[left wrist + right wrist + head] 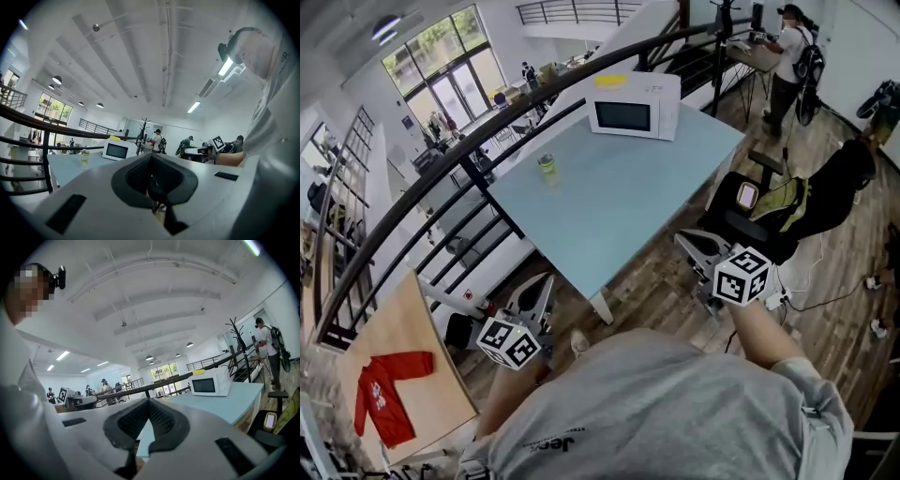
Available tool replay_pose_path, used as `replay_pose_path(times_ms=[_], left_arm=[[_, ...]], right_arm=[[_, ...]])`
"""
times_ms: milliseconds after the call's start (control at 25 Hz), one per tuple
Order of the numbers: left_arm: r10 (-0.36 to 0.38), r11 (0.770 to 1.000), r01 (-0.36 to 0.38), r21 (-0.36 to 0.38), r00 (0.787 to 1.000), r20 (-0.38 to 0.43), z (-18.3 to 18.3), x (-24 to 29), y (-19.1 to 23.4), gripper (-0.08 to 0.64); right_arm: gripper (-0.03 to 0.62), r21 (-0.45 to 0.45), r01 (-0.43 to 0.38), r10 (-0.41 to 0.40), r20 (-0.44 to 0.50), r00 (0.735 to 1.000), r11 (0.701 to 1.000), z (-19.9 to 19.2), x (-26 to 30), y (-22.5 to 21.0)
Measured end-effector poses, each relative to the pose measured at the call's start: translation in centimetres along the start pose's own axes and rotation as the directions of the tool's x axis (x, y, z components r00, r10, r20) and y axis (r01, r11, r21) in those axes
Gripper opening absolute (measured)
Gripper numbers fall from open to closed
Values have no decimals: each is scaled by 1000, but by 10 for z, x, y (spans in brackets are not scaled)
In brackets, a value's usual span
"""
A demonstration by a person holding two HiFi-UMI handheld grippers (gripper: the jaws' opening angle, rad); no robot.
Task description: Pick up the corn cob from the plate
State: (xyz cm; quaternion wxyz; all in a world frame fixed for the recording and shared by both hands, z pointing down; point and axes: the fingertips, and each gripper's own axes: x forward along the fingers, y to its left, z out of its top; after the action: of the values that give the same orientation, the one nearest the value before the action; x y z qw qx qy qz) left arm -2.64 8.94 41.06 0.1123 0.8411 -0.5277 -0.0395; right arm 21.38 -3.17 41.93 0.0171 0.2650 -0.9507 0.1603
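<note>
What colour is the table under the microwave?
The rectangular table is pale blue, clearest in the head view.

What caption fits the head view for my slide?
Left tool and right tool, both shut, held before a light-blue table bearing a microwave and a small container.

A pale blue bench (619, 216) fills mid-frame; wooden floor (844, 309) lower right, dark railing (431, 183) and tall windows (441, 75) upper left.

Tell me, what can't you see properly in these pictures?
- Microwave inside: dark door glass hides it, every view.
- Little bottle label: too small to read, head view.
- Red shirt print: too small, head view.
- Corn cob, plate: neither shows in any view.
</note>
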Motion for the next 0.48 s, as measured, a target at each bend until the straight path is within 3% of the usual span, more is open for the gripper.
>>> replay_pose_path(times_ms=[200,480], left_arm=[[-88,996,88,26,996,9,15,30,63,9],[-220,975,220,28,975,6,64,50,167,9]], right_arm=[[9,-22,67,-67,6,998,997,10,54,-10],[9,2,188,-188,53,981,982,42,136,4]])
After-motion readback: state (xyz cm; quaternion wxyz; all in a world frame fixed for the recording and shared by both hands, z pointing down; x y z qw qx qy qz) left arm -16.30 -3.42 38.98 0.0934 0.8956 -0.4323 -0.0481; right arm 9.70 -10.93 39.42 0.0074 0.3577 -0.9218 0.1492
